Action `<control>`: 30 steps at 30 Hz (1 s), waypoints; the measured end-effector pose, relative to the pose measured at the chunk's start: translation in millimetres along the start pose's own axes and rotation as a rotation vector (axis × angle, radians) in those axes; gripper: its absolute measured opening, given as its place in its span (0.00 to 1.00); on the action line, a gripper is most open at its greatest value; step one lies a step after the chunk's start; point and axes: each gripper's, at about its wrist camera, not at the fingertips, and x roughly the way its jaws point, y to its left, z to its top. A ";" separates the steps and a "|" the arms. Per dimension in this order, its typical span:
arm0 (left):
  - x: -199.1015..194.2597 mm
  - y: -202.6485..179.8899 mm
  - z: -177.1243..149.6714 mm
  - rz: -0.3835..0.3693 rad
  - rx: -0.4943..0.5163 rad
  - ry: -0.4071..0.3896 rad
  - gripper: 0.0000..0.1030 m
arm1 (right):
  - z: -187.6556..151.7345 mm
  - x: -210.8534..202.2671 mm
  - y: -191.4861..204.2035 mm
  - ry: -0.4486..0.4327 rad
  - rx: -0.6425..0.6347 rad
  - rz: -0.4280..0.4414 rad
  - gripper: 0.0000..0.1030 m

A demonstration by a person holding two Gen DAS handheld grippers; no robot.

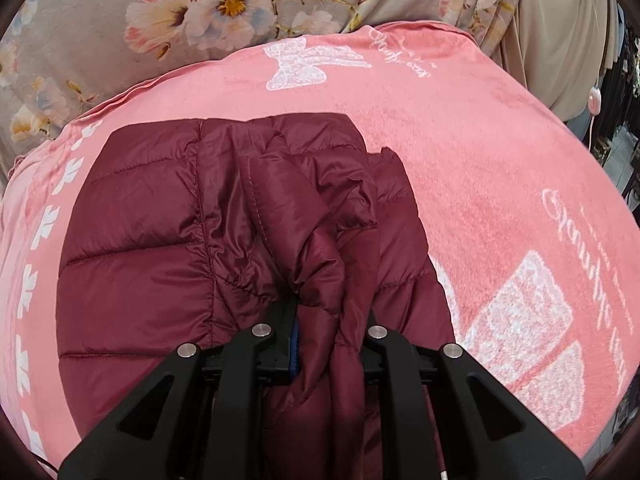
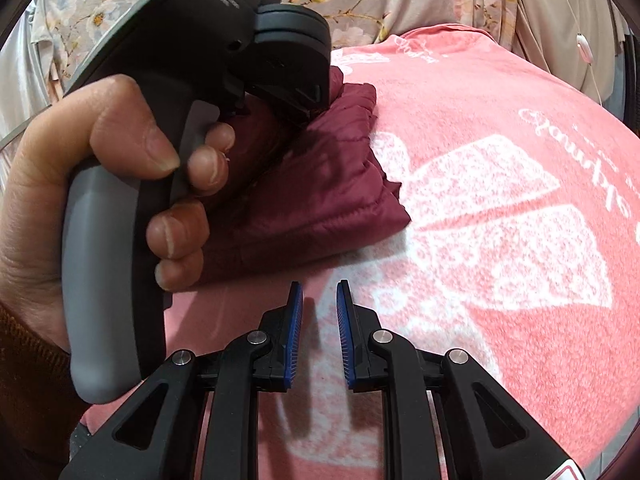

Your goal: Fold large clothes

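A maroon quilted puffer jacket (image 1: 168, 240) lies partly folded on a pink blanket (image 1: 460, 160). My left gripper (image 1: 326, 320) is shut on a bunched fold of the jacket, which rises between its fingers and covers the tips. In the right wrist view the jacket (image 2: 320, 184) lies ahead to the left. My right gripper (image 2: 319, 300) is open and empty, just above the blanket (image 2: 500, 80) near the jacket's near edge. The person's hand holds the left gripper's handle (image 2: 120, 200) at the left.
The pink blanket has white butterfly prints (image 2: 500, 232) and script lettering. A grey floral fabric (image 1: 120, 20) lies beyond its far edge. A beige curtain (image 1: 568, 40) and a white cord with a switch (image 1: 595, 100) hang at the right.
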 end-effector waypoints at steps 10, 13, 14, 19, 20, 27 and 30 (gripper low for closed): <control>0.9 -8.5 -1.5 -0.018 -0.005 -0.001 0.28 | 3.1 -12.4 -4.1 -0.038 -0.002 -0.035 0.20; -31.6 6.7 6.2 -0.123 -0.060 -0.050 0.37 | 13.3 -31.0 -4.5 -0.098 0.006 -0.038 0.24; -49.8 14.5 10.1 -0.144 -0.075 -0.092 0.42 | 20.2 -37.1 -5.0 -0.124 0.014 -0.030 0.31; -115.8 73.6 29.5 -0.131 -0.184 -0.265 0.63 | 56.6 -44.6 -9.7 -0.202 0.093 0.072 0.54; -118.9 83.6 32.8 -0.116 -0.201 -0.267 0.63 | 60.9 -41.7 -9.7 -0.201 0.105 0.096 0.56; -101.3 142.4 51.6 0.005 -0.262 -0.210 0.63 | 82.7 -8.5 -2.0 -0.144 0.187 0.221 0.56; -74.1 136.3 63.7 0.002 -0.208 -0.150 0.63 | 86.8 -8.5 -3.9 -0.106 0.244 0.259 0.56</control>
